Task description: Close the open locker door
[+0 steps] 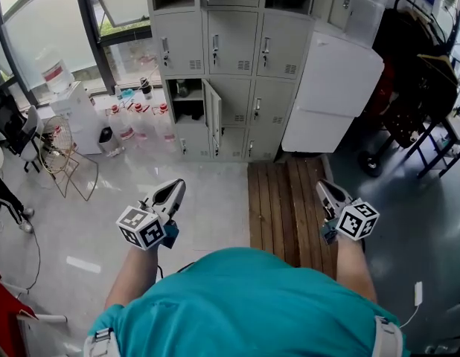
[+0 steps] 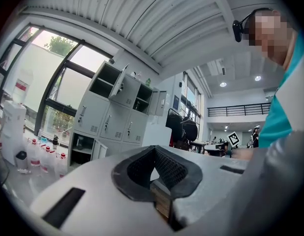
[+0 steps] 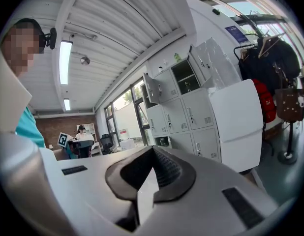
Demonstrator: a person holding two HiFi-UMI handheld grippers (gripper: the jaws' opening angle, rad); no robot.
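The head view shows the left tool (image 1: pixel 176 190) and right tool (image 1: pixel 323 187) side by side, and each tool's own view shows its jaws pressed together on nothing. Well ahead of the left tool, the open grey metal locker door (image 1: pixel 213 117) stands with its long axis upright, swung out edge-on toward the tools. The left gripper view adds another open door (image 2: pixel 123 86) higher up, which the head view cuts off.
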